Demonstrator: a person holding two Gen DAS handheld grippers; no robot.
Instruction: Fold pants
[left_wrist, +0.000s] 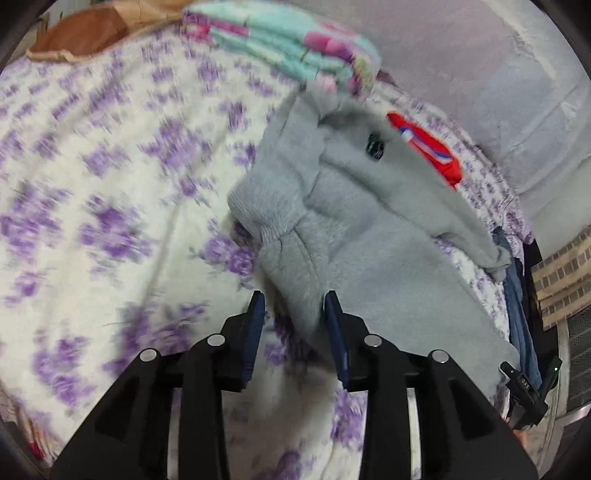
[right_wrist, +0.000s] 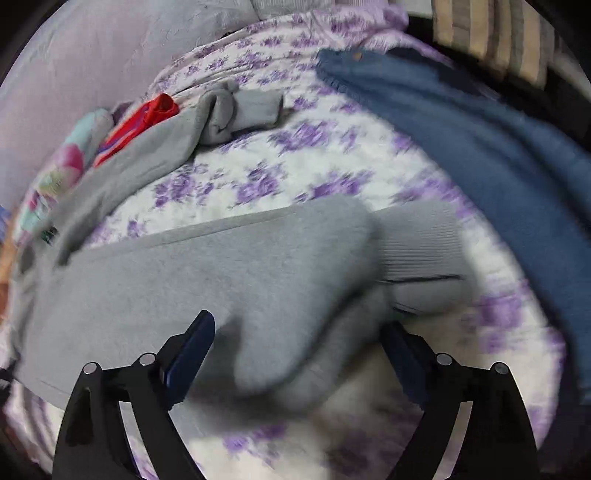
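While the grey pants (left_wrist: 369, 229) are sprawled over the purple-flowered bedsheet (left_wrist: 110, 166), both grippers sit right at them. On the left side, the left gripper (left_wrist: 295, 306) has its jaws partly apart, and a fold of grey fabric near the ribbed waistband hangs between the blue pads; can't see the pads actually squeezing it, it looks loose. Behind the pants there's a folded teal and pink blanket (left_wrist: 295, 48) and something red (left_wrist: 428, 151) poking out. Moving over to the right, the right gripper (right_wrist: 299, 336) is spread wide, with a bunched pant leg sitting in the gap near the ribbed cuff (right_wrist: 424, 251), pads not touching it. Further right, blue jeans (right_wrist: 461, 136) lie on the bed.
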